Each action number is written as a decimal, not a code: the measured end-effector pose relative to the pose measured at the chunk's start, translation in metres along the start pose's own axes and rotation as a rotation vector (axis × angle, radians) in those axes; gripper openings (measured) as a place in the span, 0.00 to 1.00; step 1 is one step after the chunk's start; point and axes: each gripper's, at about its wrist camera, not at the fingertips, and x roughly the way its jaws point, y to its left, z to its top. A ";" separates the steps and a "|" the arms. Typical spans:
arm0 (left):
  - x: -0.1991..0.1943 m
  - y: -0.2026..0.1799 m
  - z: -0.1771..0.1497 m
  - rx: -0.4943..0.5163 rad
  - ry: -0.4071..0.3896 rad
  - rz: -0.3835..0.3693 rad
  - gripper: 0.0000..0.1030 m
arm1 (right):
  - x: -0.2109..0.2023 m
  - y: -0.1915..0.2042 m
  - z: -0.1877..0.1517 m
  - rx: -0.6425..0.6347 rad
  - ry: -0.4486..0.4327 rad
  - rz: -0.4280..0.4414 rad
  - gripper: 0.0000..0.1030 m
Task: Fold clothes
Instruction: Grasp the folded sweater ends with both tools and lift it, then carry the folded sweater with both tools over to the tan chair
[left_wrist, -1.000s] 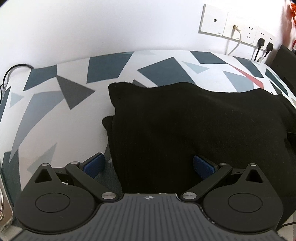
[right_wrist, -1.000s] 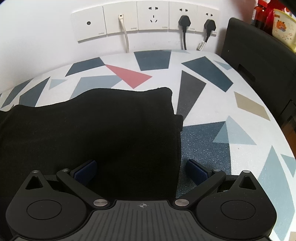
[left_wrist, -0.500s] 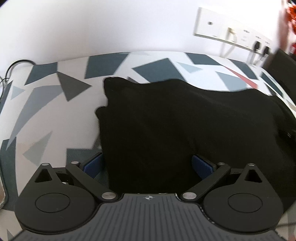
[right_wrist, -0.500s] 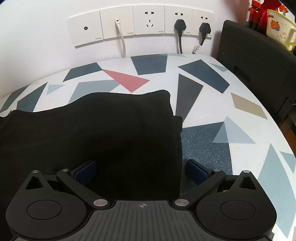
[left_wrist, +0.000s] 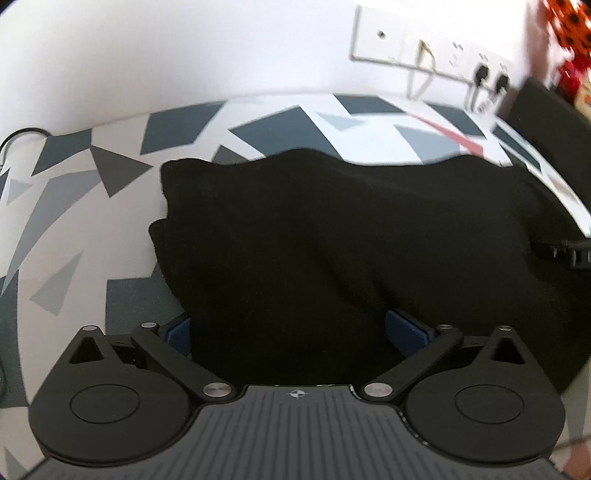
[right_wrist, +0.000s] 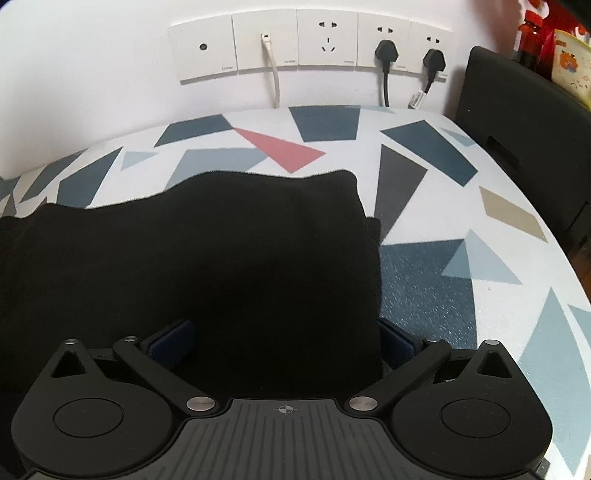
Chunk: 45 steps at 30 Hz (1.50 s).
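Black garment (left_wrist: 332, 240) lies flat on the patterned bench (left_wrist: 74, 221), already doubled over at least once. It looks like two layers, with a lower edge peeking out at the side in both wrist views. Long axis runs 9 to 3 o'clock across both views, parallel to the wall with the socket strip (right_wrist: 306, 44).

Left gripper (left_wrist: 288, 328): jaws opening, spread about as wide as they go, blue fingers (left_wrist: 406, 328) clear on the inner side. The cloth's left end fills the gap between them; its side edge runs from 11 o'clock down towards the 9 o'clock finger. Pads do not appear to press on it. View is a little motion-blurred.

Right gripper (right_wrist: 284, 339): fingers (right_wrist: 397, 341) spread wide, not clamped. The garment's right end sits between them, its side edge running from 1 o'clock down to just beside the 3 o'clock finger.

Each gripper owns its own end, so neither is nearer overall. The near hem is hidden below both grippers' bodies; whether the fingers touch the cloth there I cannot tell.

Judgement: the next fold likely turns on that 9–3 axis. Either one end goes across to the other, or both near corners lift towards 12 o'clock.
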 end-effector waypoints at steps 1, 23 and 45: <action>0.001 0.000 0.000 -0.009 -0.009 0.006 1.00 | 0.002 0.002 0.002 0.002 -0.003 -0.002 0.99; -0.142 -0.010 -0.099 -0.469 -0.150 0.197 0.23 | -0.056 0.046 -0.001 -0.189 -0.021 0.511 0.20; -0.404 -0.065 -0.306 -0.907 -0.402 0.746 0.23 | -0.237 0.228 -0.086 -0.662 -0.013 1.161 0.20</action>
